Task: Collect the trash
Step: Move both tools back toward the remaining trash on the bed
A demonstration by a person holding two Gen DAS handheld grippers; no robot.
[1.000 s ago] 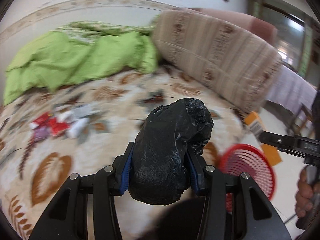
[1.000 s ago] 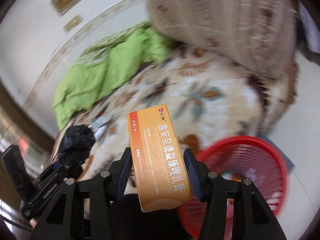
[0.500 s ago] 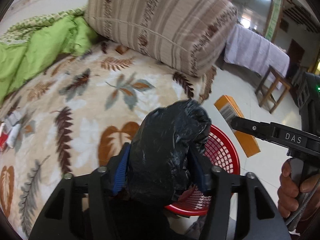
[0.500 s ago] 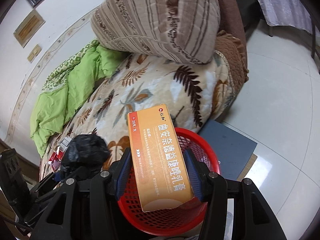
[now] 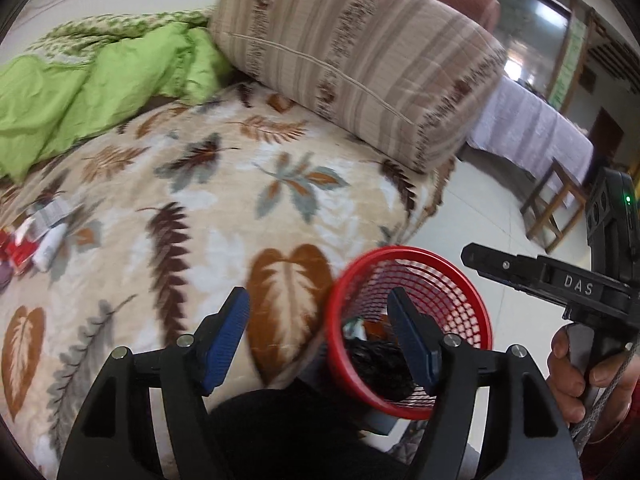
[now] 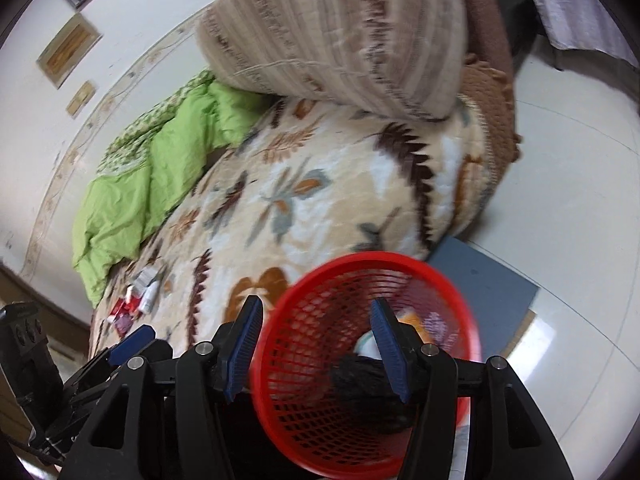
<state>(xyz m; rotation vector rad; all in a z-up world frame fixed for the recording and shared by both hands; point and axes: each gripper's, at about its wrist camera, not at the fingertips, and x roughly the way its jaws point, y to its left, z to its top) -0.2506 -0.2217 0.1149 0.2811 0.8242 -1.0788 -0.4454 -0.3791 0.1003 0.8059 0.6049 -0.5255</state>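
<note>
A red mesh basket (image 5: 472, 300) (image 6: 320, 280) stands on the floor beside the bed. A crumpled black plastic bag (image 5: 378, 366) (image 6: 360, 376) lies inside it, with an orange box (image 6: 416, 322) and other scraps. My left gripper (image 5: 320, 332) is open and empty above the basket's left rim. My right gripper (image 6: 316, 340) is open and empty over the basket; it also shows in the left wrist view (image 5: 540, 276). Several small red and white wrappers (image 5: 36, 236) (image 6: 138, 300) lie on the bed at the left.
The bed has a leaf-patterned blanket (image 5: 200, 208), a green quilt (image 5: 80, 92) and a striped bolster (image 5: 360, 64). A grey mat (image 6: 484, 280) lies on the tiled floor under the basket. A wooden stool (image 5: 560, 208) and a covered table (image 5: 528, 128) stand at the right.
Both grippers opened over the basket. The black bag dropped from the left gripper and the orange box from the right gripper; both now lie in the basket.
</note>
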